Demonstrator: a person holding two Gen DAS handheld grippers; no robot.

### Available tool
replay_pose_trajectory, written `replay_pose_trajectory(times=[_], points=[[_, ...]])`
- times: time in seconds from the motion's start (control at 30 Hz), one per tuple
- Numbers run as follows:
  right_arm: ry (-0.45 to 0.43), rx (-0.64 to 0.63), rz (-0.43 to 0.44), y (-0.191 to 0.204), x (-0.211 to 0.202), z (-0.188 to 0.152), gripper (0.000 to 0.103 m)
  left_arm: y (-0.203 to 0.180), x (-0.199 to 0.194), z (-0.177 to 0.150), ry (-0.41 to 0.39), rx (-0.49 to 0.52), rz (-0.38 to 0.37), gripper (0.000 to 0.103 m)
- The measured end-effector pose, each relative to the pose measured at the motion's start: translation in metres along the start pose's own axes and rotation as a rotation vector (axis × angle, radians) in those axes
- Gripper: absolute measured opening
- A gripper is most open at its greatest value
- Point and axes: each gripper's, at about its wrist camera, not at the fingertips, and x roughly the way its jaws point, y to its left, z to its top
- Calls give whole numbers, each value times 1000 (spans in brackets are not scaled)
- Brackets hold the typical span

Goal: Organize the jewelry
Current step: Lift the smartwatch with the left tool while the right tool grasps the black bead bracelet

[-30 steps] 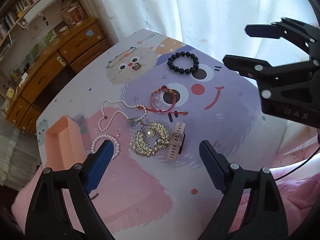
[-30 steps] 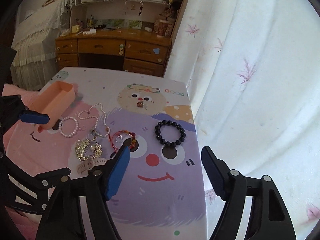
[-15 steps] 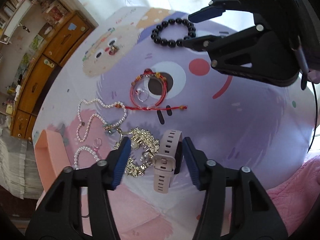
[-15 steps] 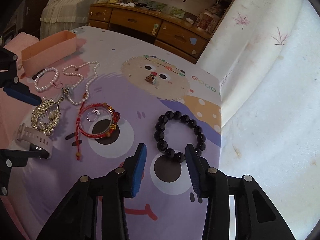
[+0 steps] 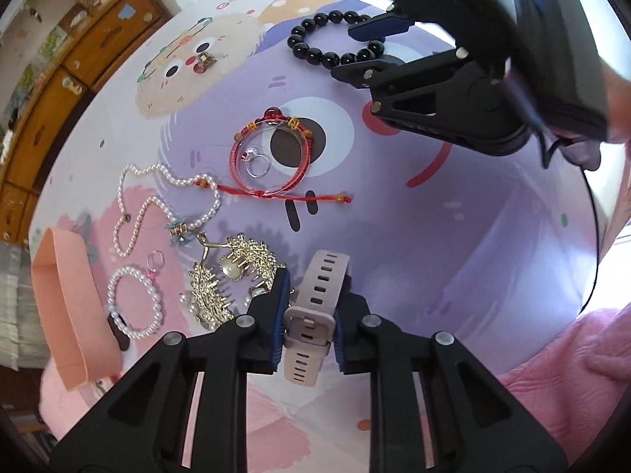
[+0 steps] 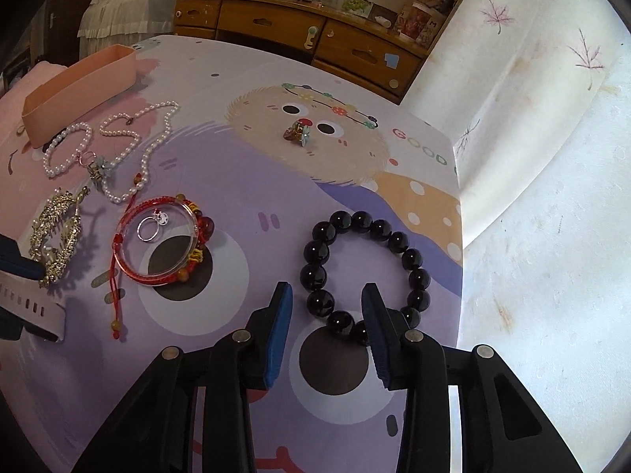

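While left tool [image 5: 309,325] has just closed onto watch [image 5: 315,307], lift straight, clear of brooch [image 5: 226,276]; right tool [image 6: 327,331] part-open, straddling beads [image 6: 366,272], unpinched; tray [image 5: 63,307] beyond brooch.

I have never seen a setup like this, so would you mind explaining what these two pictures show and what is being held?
These are no robot arms: a person holds a two-finger clamp in each hand, and each clamp carries a fisheye camera looking along its fingers. One picture is from the left clamp, the other from the right.

Both look down on a table under a cartoon-print cloth. On it lie pearl strands, a gold brooch, a red cord bangle with a silver ring inside it, and a peach tray.

The left gripper has just been closing and its pads press the sides of a pale pink watch strap, which lies on the cloth. The right gripper has been closing around one side of a black bead bracelet, one finger inside the loop, one outside, with a gap left on the outer side.
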Motion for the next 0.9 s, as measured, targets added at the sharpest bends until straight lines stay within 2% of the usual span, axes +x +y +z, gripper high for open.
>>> replay_pose_trajectory(times=[0.07, 0.27, 0.47, 0.7, 0.9], points=[[1, 5, 8, 0, 6, 3, 34, 3, -2, 1, 7, -35, -7, 17], [27, -7, 51, 4, 18, 13, 15, 23, -18, -1, -24, -208, -4, 17], [110, 54, 94, -4, 35, 31, 15, 41, -41, -9, -64, -360, 22, 17], [187, 328, 221, -31, 45, 38, 14, 56, -72, -25, -112, -454, 54, 17], [177, 502, 266, -39, 38, 41, 14, 79, -100, -39, -151, -474, 17, 17]])
